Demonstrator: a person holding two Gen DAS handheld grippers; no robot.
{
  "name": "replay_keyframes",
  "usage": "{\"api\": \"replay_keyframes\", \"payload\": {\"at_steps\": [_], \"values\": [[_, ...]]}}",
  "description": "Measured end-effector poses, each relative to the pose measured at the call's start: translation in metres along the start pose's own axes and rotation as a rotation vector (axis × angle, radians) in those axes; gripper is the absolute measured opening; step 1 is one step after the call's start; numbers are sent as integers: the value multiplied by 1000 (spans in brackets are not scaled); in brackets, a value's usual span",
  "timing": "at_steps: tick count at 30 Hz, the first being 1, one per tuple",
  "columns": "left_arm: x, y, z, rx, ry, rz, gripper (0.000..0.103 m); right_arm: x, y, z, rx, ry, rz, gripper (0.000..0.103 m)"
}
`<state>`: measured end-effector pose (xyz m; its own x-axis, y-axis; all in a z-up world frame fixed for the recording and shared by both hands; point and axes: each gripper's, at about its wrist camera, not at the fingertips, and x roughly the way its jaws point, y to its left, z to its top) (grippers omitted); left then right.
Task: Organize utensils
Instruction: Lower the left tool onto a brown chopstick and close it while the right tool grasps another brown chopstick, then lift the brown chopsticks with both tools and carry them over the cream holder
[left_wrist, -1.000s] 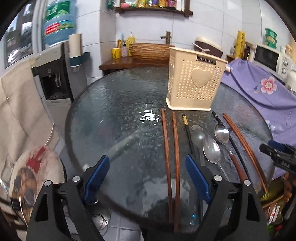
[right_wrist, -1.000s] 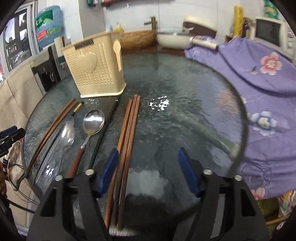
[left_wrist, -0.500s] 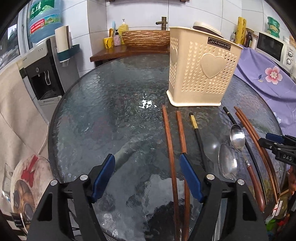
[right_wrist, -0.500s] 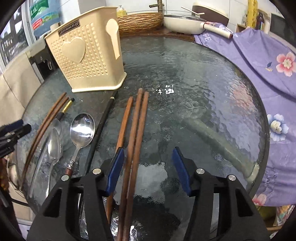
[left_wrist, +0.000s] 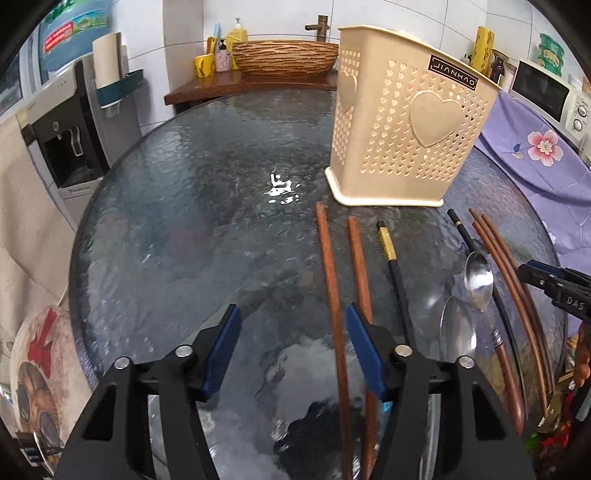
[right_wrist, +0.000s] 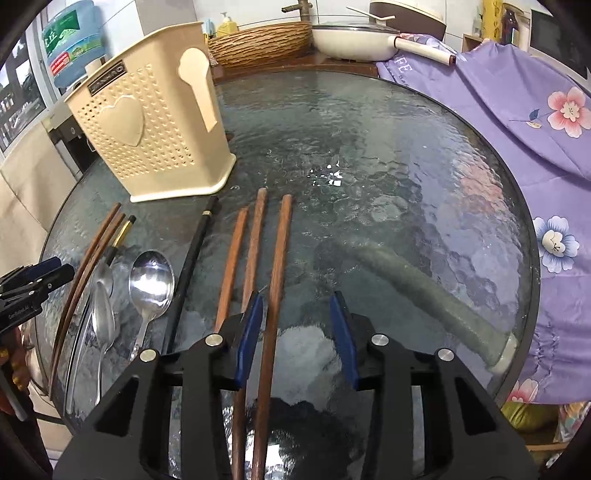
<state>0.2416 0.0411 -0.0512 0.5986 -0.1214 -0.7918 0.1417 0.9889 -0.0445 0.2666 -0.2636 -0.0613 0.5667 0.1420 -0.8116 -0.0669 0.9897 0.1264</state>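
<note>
A cream perforated utensil basket (left_wrist: 406, 122) (right_wrist: 147, 140) stands on the round glass table (left_wrist: 184, 221) (right_wrist: 406, 184). Brown chopsticks, black chopsticks (left_wrist: 388, 251) (right_wrist: 192, 266) and two metal spoons (left_wrist: 478, 280) (right_wrist: 151, 280) lie in a row in front of it. My left gripper (left_wrist: 293, 332) is closing around the leftmost brown chopstick (left_wrist: 327, 258), which lies close to the right pad, untouched. My right gripper (right_wrist: 297, 325) is closing around the rightmost brown chopstick (right_wrist: 280, 243), which runs beside its left pad without being pressed.
A purple floral cloth (left_wrist: 535, 166) (right_wrist: 517, 110) covers the table's right side. Behind the table stand a water dispenser (left_wrist: 66, 140), a wooden basin (left_wrist: 284, 59), a white pan (right_wrist: 354, 40) and a microwave (left_wrist: 546, 92). Each gripper shows at the edge of the other's view.
Both grippers have moved forward over the table and dipped a little toward it. Their jaws have narrowed, and each now straddles one brown chopstick.
</note>
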Motion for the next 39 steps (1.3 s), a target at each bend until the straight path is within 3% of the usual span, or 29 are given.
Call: {"api": "replay_keyframes", "payload": {"at_steps": [9,14,26,30,32,39], "values": [[27,-12,30,21,63,-52,40,12,7,17,-28,37,-14,32],[42,-15,47,28,105,-38,27,21,9,32,-40,62,-20,26],[58,-23,66,82,118,27,22,32,20,52,-111,72,-72,24],[58,-24,65,81,113,36,14,30,29,47,-137,71,-71,9],[57,-26,65,83,109,38,7,30,33,45,-149,63,-88,9],[52,-34,58,86,92,63,6,28,26,44,-126,52,-57,8]]}}
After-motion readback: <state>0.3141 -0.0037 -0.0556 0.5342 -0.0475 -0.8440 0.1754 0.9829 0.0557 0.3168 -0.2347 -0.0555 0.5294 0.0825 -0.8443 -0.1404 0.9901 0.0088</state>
